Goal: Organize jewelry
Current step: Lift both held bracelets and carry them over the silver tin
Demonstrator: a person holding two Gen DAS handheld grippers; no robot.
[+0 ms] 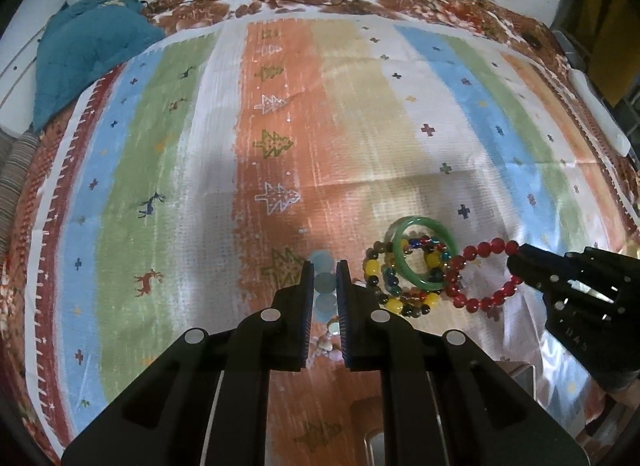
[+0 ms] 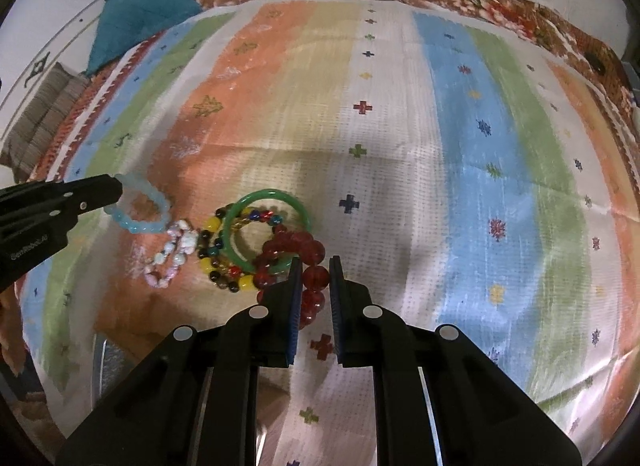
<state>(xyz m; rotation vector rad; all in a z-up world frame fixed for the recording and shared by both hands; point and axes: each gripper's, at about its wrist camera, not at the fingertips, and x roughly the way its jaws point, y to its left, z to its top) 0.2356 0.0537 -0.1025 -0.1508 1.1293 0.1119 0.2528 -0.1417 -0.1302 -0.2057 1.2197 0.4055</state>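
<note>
With both claws angled steeply down over the striped cloth [image 1: 280, 85], each one is pinching a beaded bracelet. The left claw [image 1: 325, 278] has its jaws drawn nearly together on a pale blue bead bracelet [image 1: 322, 282]; the beads sit directly between the ribbed pads, and in the right wrist view the free loop of this bracelet [image 2: 140, 207] extends past the tip of the left claw [image 2: 116, 187]. The right claw [image 2: 313, 278] has its jaws pressed in on a red bead bracelet [image 2: 314, 280], whose loop runs forward from the fingertips and rests against a green bangle [image 2: 266, 225]. In the left wrist view the right claw [image 1: 516, 266] grips the red bracelet [image 1: 480, 274] at the loop's far side, and the loop reaches across to the bangle [image 1: 424, 254]. The bangle lies on a multicoloured bead bracelet [image 2: 224, 266], just ahead and left of the right claw's tips. A pink and white bead bracelet [image 2: 170, 258] lies between the two claws, just below the blue loop. White lettering on the side of the left claw body reads "GenRobot.AI" [image 2: 30, 252]. Embossed characters on the right claw body [image 1: 576, 332] are too faint to read.
</note>
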